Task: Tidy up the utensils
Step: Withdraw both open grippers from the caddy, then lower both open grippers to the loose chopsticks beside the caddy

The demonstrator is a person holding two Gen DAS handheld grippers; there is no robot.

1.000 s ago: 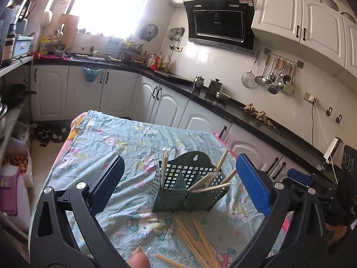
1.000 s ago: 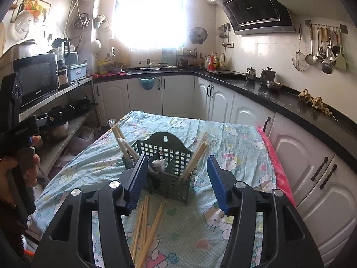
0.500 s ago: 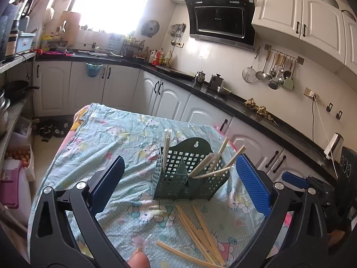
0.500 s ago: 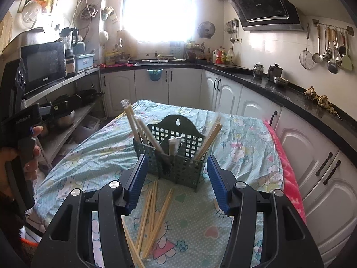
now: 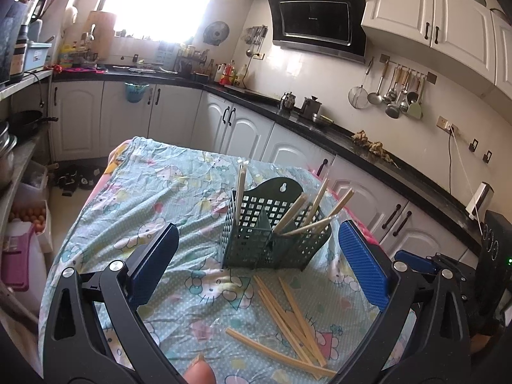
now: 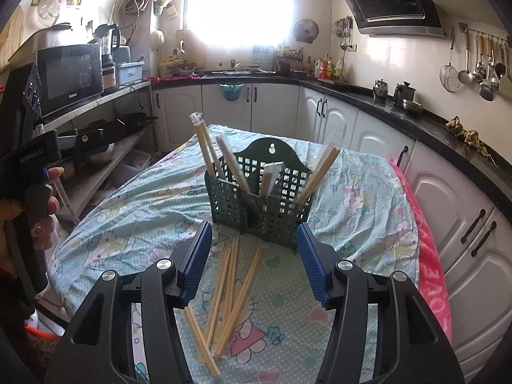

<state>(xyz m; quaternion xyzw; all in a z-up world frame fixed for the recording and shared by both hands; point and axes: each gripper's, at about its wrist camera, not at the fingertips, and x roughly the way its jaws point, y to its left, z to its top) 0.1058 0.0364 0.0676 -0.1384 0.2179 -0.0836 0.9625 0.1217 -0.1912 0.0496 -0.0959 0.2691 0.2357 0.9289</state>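
A dark green mesh utensil holder [image 5: 275, 233] stands on the table with several wooden chopsticks [image 5: 308, 214] upright in its compartments; it also shows in the right wrist view [image 6: 260, 204]. Several loose chopsticks [image 5: 288, 316] lie on the cloth in front of it, also in the right wrist view [image 6: 228, 288]. My left gripper [image 5: 256, 268] is open and empty, above and short of the holder. My right gripper [image 6: 254, 260] is open and empty, over the loose chopsticks.
The table carries a light blue cartoon-print cloth [image 5: 153, 198] with a pink edge [image 6: 428, 256] on the right. White cabinets and a black counter [image 5: 320, 128] run behind. Shelves with a microwave [image 6: 68, 76] stand on the left.
Both grippers have drawn back and up from the holder. More loose chopsticks show in front of it. Both stay open.
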